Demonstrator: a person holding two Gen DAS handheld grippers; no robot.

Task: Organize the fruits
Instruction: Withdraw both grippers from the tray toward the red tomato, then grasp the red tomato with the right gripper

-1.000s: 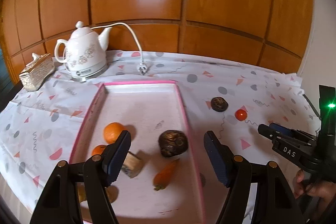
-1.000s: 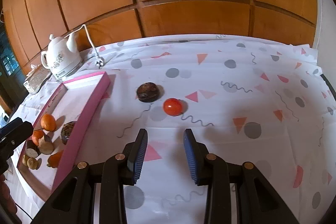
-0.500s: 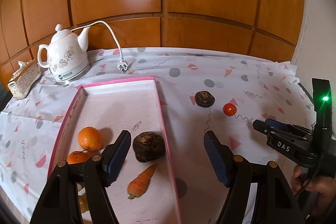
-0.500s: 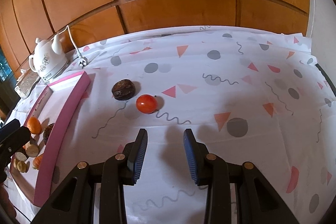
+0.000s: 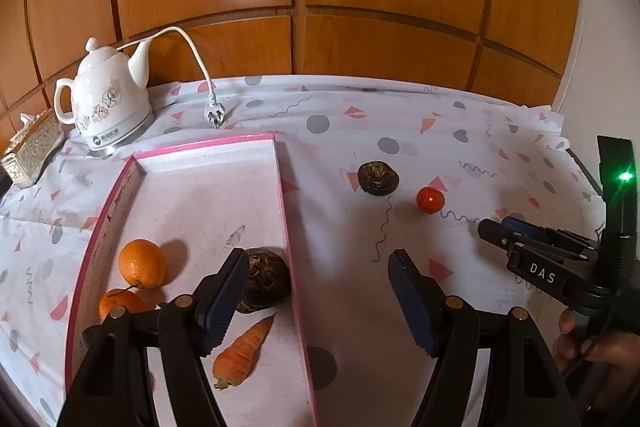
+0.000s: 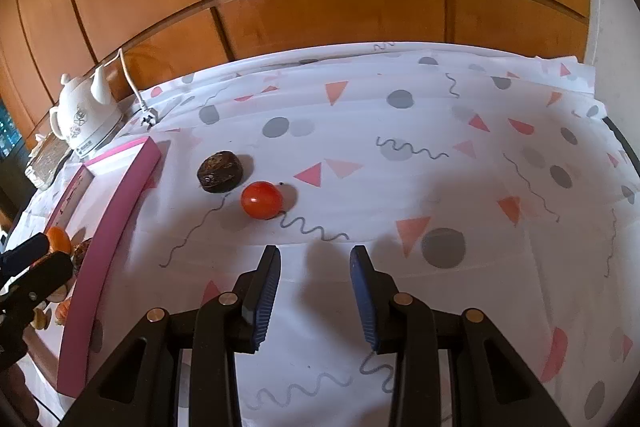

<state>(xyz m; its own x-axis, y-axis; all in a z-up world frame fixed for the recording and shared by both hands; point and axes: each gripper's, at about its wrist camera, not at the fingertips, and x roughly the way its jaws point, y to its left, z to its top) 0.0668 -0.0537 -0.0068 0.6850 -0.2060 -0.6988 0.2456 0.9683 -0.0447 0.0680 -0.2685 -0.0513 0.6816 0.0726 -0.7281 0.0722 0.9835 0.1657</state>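
A pink-rimmed tray (image 5: 285,211) holds two oranges (image 5: 142,263), a dark brown round fruit (image 5: 266,285) and a carrot (image 5: 244,351). On the patterned cloth to its right lie another dark fruit (image 5: 378,179) (image 6: 220,171) and a small red tomato (image 5: 430,199) (image 6: 262,199). My left gripper (image 5: 318,267) is open and empty, straddling the tray's right rim. My right gripper (image 6: 314,259) is open with a narrower gap and nothing in it, hovering over bare cloth just short and right of the tomato. It also shows at the right of the left wrist view (image 5: 520,239).
A white kettle (image 5: 106,107) with its cord and plug (image 5: 212,113) stands behind the tray. A patterned tissue box (image 5: 32,151) sits at the far left. Wooden panels back the table. The other gripper (image 6: 36,259) reaches over the tray's near end.
The left gripper has drifted right, from over the tray to across its right rim. In the right wrist view the tomato and dark fruit have slid left. Both jaw gaps are unchanged.
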